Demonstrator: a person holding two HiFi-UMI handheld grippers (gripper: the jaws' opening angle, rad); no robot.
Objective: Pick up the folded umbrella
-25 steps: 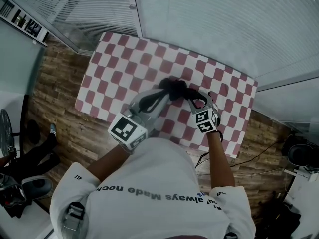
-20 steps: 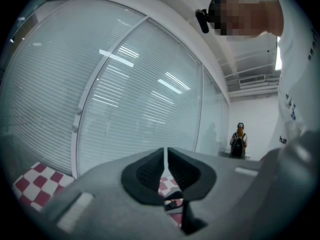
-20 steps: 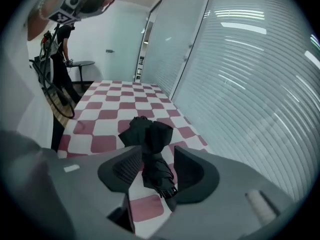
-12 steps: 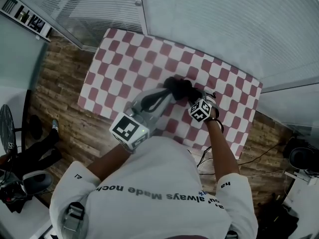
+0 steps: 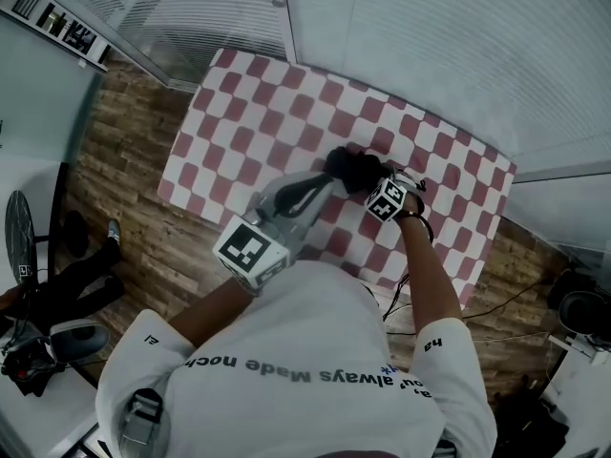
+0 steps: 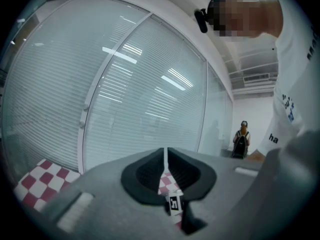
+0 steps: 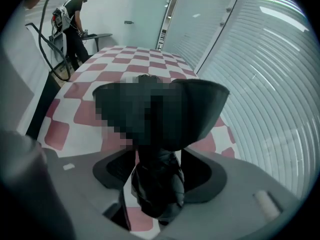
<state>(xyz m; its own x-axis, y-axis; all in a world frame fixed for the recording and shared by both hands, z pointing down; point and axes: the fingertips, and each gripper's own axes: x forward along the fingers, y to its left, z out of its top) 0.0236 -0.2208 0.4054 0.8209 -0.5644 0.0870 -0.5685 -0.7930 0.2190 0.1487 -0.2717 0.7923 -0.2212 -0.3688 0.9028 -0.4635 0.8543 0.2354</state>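
Approach is in hand: the right hand-held gripper, jaws opening, straddles the folded umbrella on the checked worktop, the left hand-held gripper closed and empty; next, probably, squeeze and lift.

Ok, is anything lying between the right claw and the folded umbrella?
Nothing: the right gripper view shows the black folded umbrella standing right between the opening jaws of the right claw, with no other object in the way.

We count one umbrella, one checked table and two grippers: the left gripper and the right gripper, its jaws opening around the umbrella. Two marker cubes; one bystander per gripper view.
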